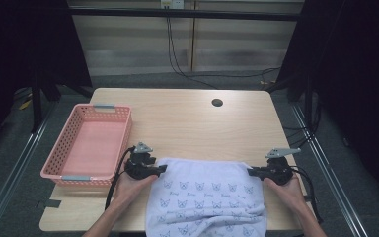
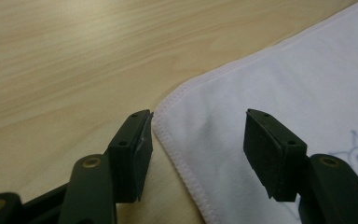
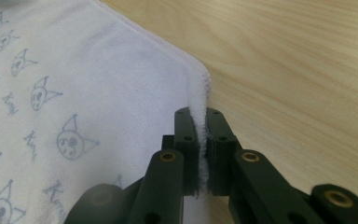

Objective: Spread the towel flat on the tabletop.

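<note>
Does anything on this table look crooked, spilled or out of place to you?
Nothing looks spilled or damaged. The towel lies slightly rumpled and hangs over the table's near edge. The right tongs pinch one far corner, while the left tongs stand open around the other. The pink basket sits slightly askew at the left edge.

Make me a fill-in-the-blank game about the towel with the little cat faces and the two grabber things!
1. The right gripper is shut on a corner of the ____.
2. The left gripper has its jaws ____, one on each side of the towel's edge.
3. The basket at the left of the table is coloured ____.
4. The towel's far corners lie flat on the ____.

Missing words: towel; open; pink; table
</note>
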Demonstrator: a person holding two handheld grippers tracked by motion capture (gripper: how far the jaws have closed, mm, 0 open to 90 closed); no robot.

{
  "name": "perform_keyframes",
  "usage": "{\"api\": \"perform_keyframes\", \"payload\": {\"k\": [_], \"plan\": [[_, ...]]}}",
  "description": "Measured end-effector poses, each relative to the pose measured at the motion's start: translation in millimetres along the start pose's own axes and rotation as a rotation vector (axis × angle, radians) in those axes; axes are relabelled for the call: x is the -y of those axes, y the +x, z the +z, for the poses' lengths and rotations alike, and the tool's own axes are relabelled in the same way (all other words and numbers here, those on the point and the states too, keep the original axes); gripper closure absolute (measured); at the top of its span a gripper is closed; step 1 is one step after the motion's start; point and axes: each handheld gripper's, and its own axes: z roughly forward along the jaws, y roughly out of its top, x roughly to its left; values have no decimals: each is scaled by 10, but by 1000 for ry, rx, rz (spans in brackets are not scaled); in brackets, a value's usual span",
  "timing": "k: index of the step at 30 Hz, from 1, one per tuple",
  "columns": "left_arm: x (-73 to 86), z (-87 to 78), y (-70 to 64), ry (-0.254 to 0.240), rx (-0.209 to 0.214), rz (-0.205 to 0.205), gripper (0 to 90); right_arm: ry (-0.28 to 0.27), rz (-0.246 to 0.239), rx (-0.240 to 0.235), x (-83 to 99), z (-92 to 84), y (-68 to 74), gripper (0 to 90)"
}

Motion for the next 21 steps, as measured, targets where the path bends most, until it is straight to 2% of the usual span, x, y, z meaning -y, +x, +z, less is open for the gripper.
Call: {"api": "perform_keyframes", "payload": {"k": [1,2,4,6,8,9,11,12,13,14,17,18,19,21], "plan": [[10,13,15,12,-9,19,417,0,-1,-1,0,0,0,858],[8,16,18,11,-10,21,417,-1,-2,-1,0,0,-1,858],[4,35,28,0,20,21,416,-1,1,-7,1,-3,-2,858],[-3,57,25,-9,30,26,438,-1,2,-11,2,2,-4,858],[-39,86,30,3,54,32,526,3,10,-16,0,8,0,858],[-68,115,12,24,83,44,640,-5,8,-25,-1,8,1,858],[-62,126,-30,37,114,61,784,-16,14,-31,-1,-18,7,858],[-60,121,-49,42,104,80,840,-26,14,-37,0,-36,5,858],[-61,120,-57,45,114,76,861,-35,15,-42,-1,-52,1,858],[-62,118,-56,42,144,63,864,-42,26,-48,-3,-69,1,859],[-71,71,-77,20,160,65,868,-62,39,-62,-20,-112,2,859],[-80,31,-83,-2,182,53,868,-75,38,-67,-36,-142,6,859],[-114,-61,-116,-50,215,46,868,-115,43,-79,-77,-221,15,860],[-156,-169,-149,-97,220,40,868,-150,42,-89,-129,-298,18,860]]}}
